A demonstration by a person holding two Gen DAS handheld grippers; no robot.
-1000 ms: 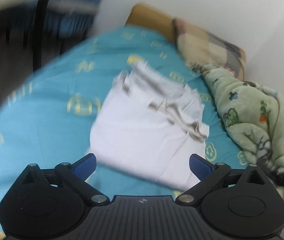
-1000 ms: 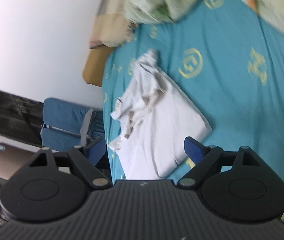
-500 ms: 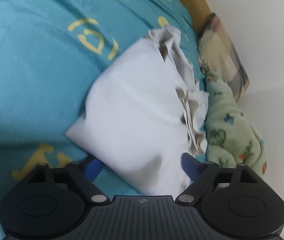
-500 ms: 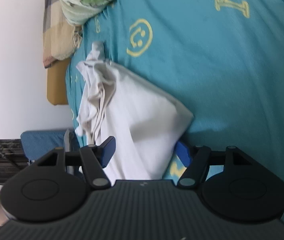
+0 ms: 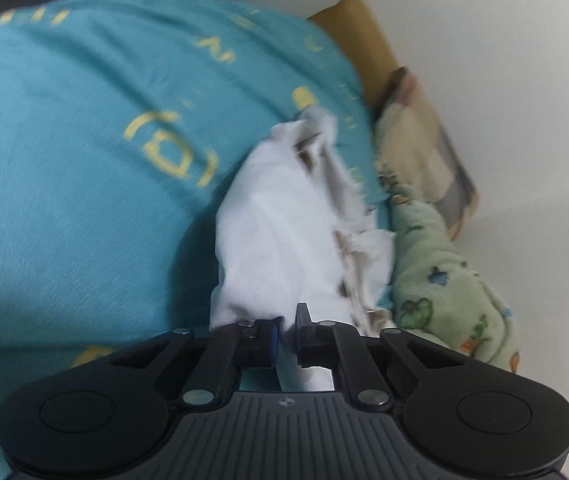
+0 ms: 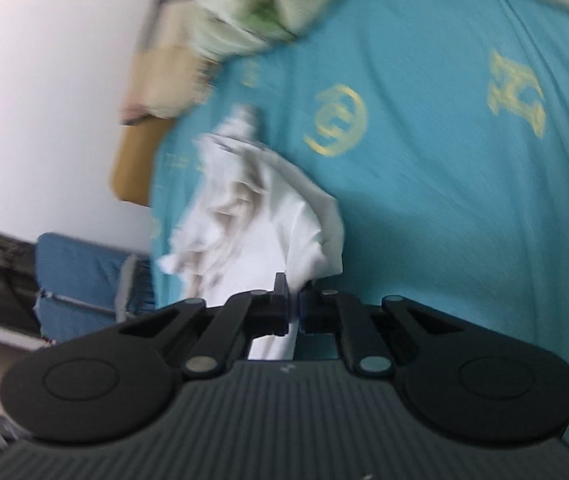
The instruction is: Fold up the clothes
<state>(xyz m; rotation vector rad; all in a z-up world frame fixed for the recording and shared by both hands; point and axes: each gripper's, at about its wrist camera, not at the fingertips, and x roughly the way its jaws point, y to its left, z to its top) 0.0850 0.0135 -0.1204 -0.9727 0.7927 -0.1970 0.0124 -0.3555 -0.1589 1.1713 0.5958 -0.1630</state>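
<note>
White cloth [image 5: 284,248] is lying bunched on the teal sheet [image 5: 84,184]; I am pinching its near edge with my left gripper [image 5: 285,334] and right gripper [image 6: 293,308], a green blanket [image 5: 444,292] lying just beside it.

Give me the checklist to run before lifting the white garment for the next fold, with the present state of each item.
1. Left gripper shut on the white garment: ok, cloth runs between its jaws.
2. Right gripper shut on the garment: ok, cloth is pinched there too.
3. Grips sit on separate edges: cannot tell, neither view shows both grippers.
4. Far end is smoothed: not ok, it lies bunched and wrinkled.
5. Garment is clear of the green blanket: cannot tell, their edges look very close.
6. Bare teal sheet for laying it flat: ok.
</note>
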